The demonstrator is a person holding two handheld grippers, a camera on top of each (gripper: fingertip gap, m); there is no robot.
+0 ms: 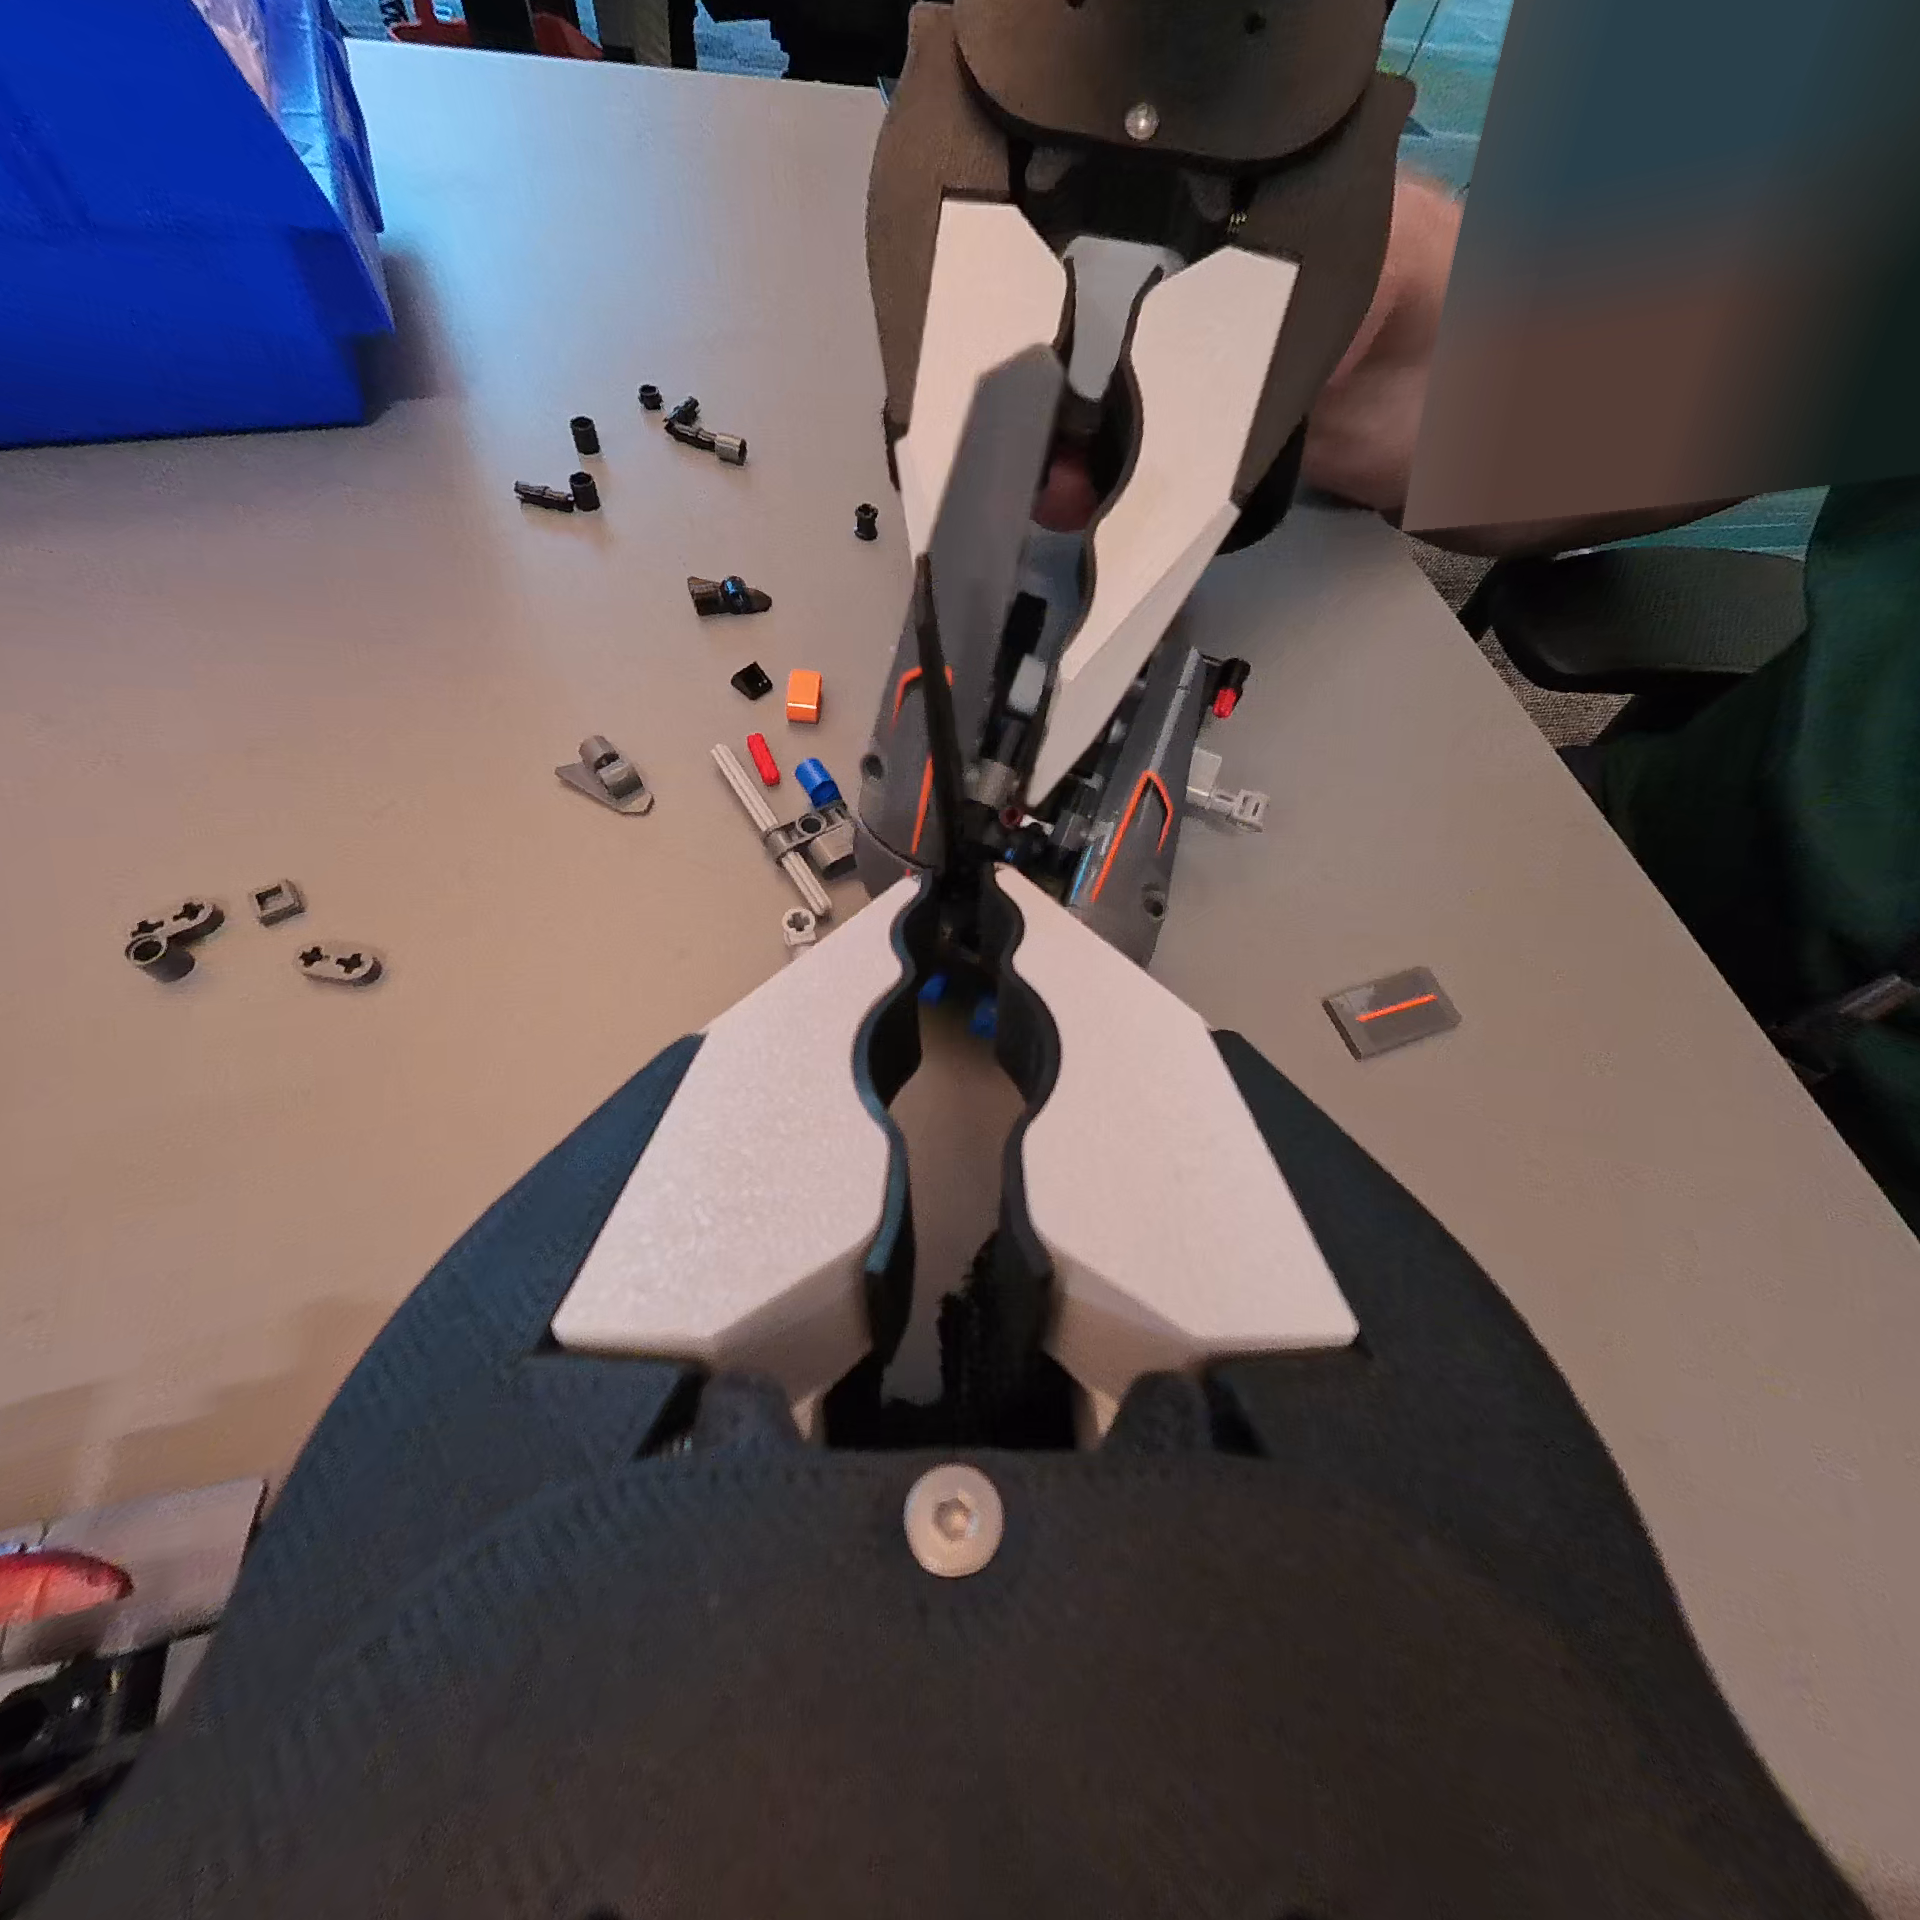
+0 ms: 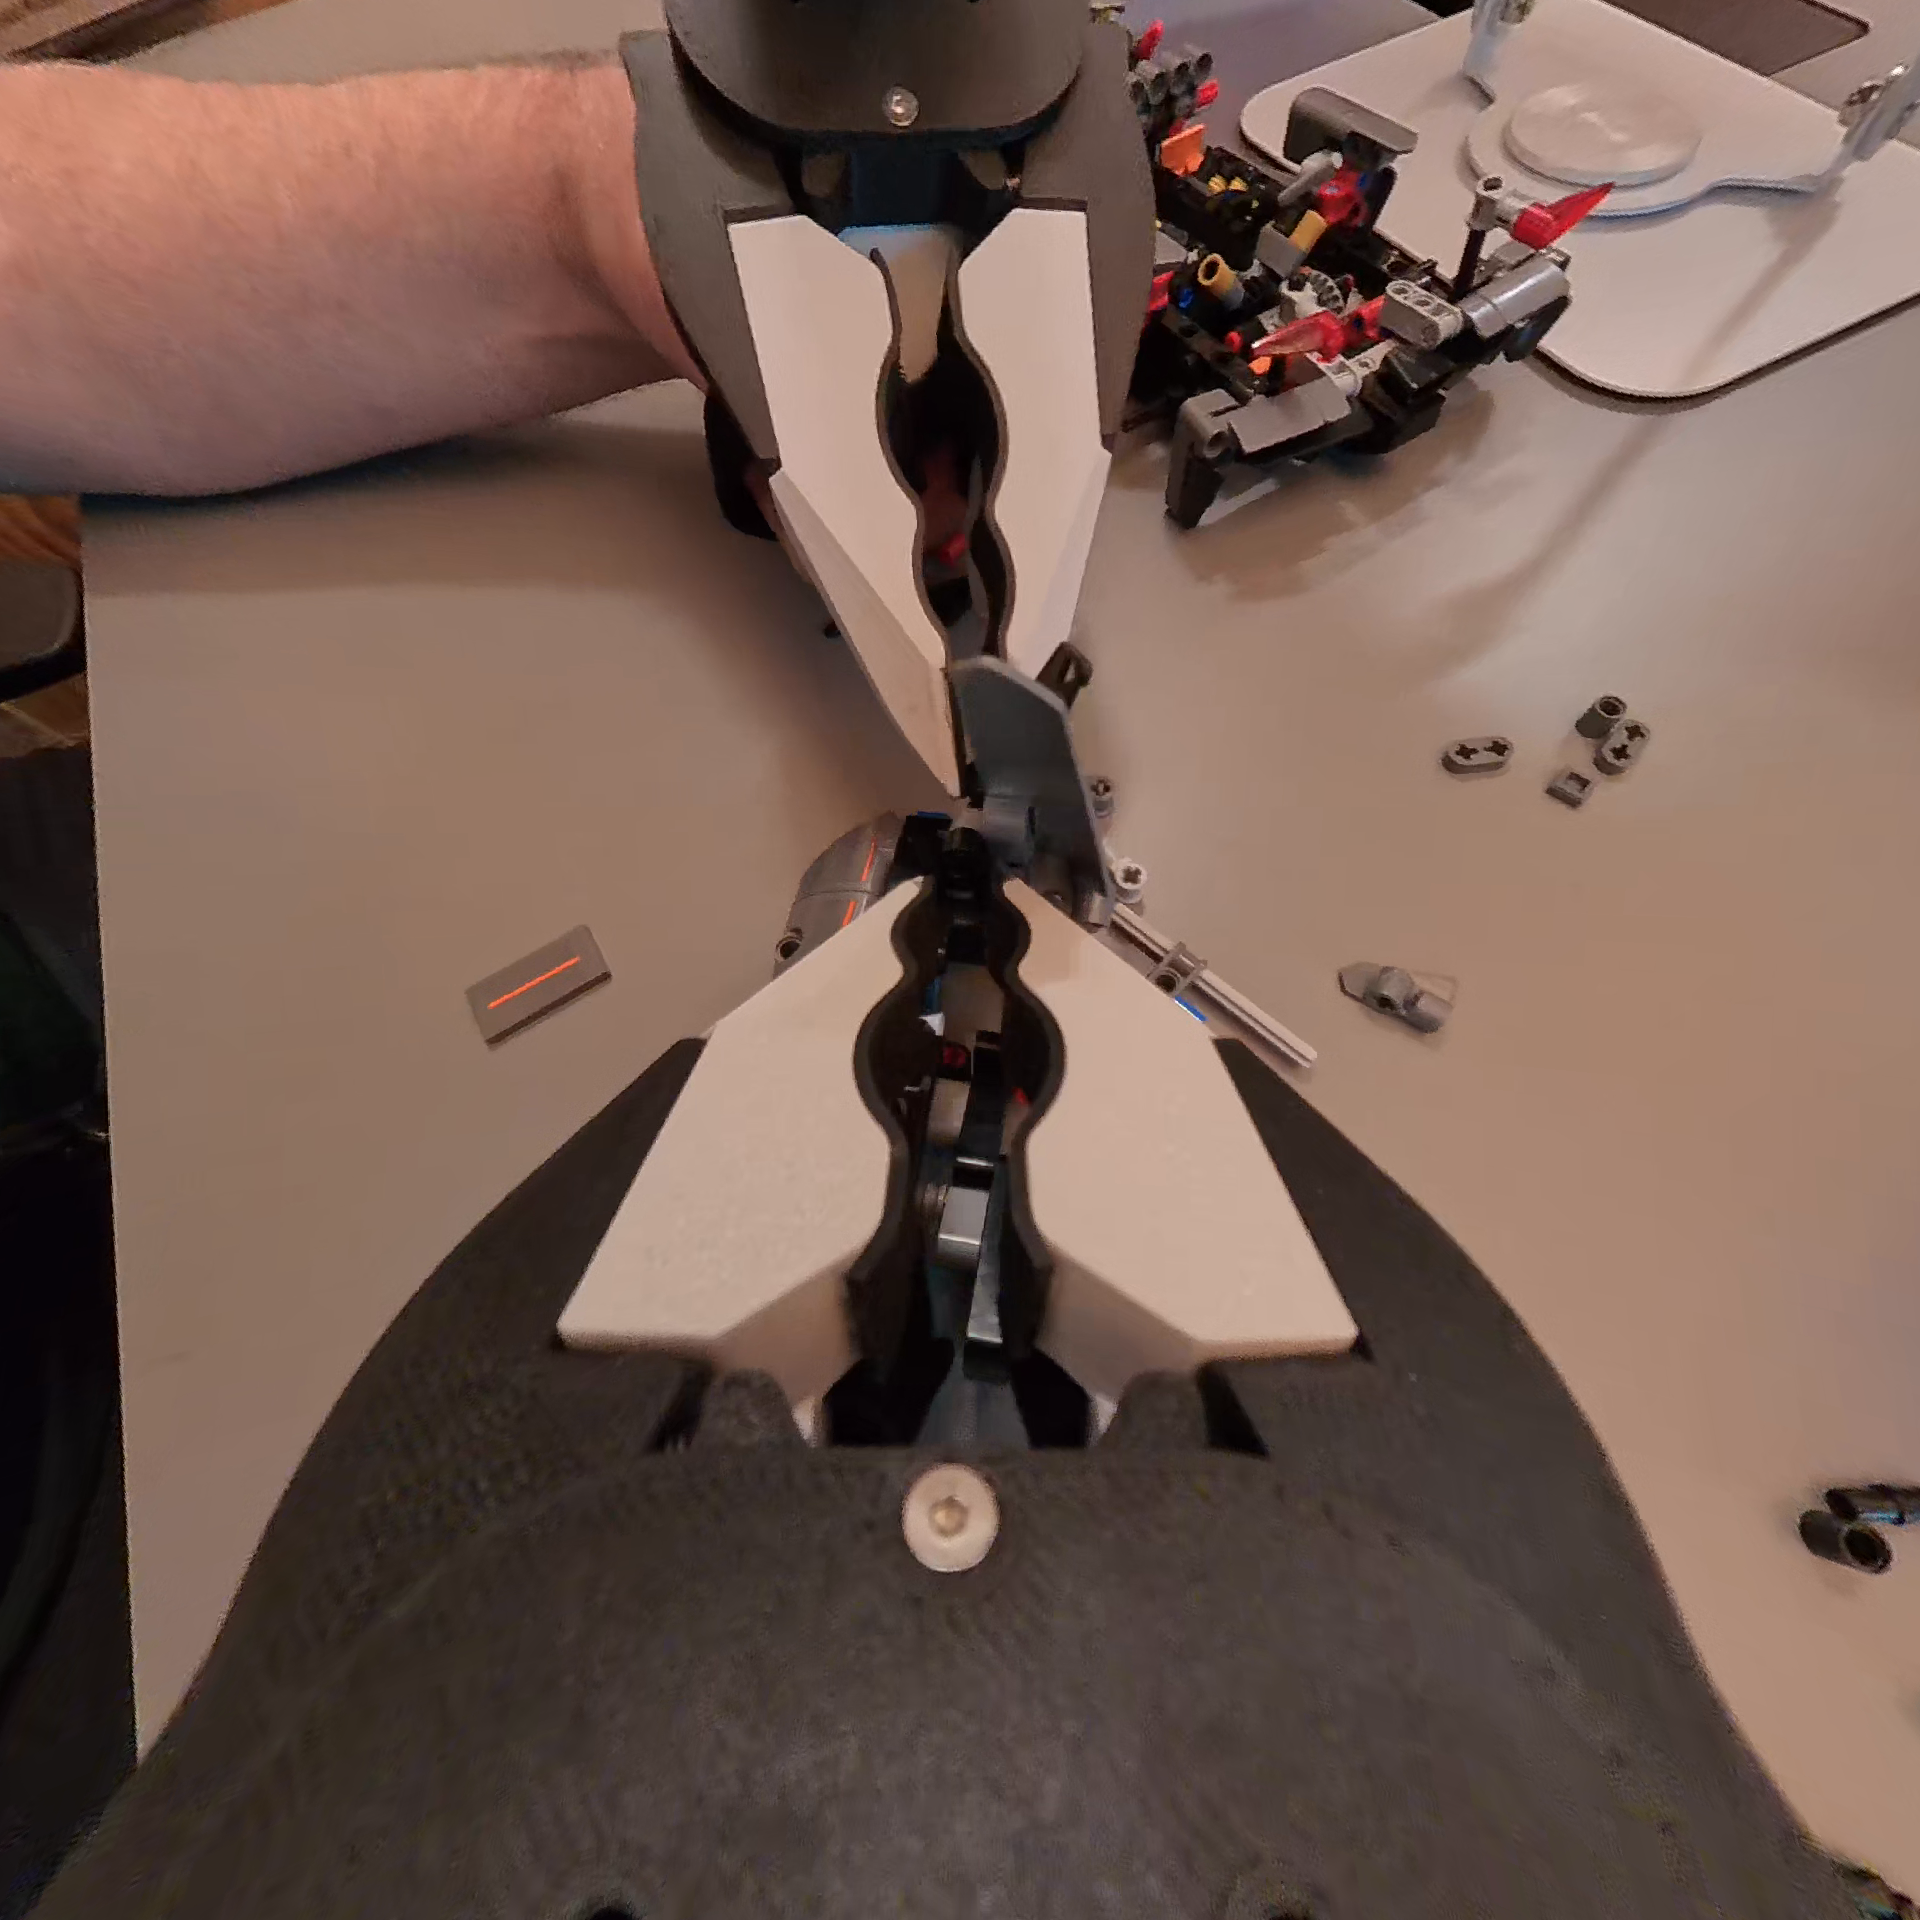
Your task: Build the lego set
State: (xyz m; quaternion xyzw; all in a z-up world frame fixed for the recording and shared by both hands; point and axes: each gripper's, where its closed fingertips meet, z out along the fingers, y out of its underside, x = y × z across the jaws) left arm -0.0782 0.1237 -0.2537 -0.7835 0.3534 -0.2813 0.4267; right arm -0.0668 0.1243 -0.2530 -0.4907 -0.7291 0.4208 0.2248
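Lego assembly (image 1: 1127, 821) being gripped from both ends.
Left gripper (image 1: 961, 914) pinching its panel (image 2: 1023, 748); right gripper (image 2: 961, 894), opposite, clamping (tips nearly meeting).

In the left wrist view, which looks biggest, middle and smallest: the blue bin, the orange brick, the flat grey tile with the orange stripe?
1. Blue bin
2. Grey striped tile
3. Orange brick

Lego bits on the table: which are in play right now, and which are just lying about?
In play:
- left gripper, shut on the grey panel
- right gripper, shut on the black-and-grey subassembly

Lying about:
- striped grey tile
- orange slope
- black connectors
- grey axle
- bigger model
- blue bin
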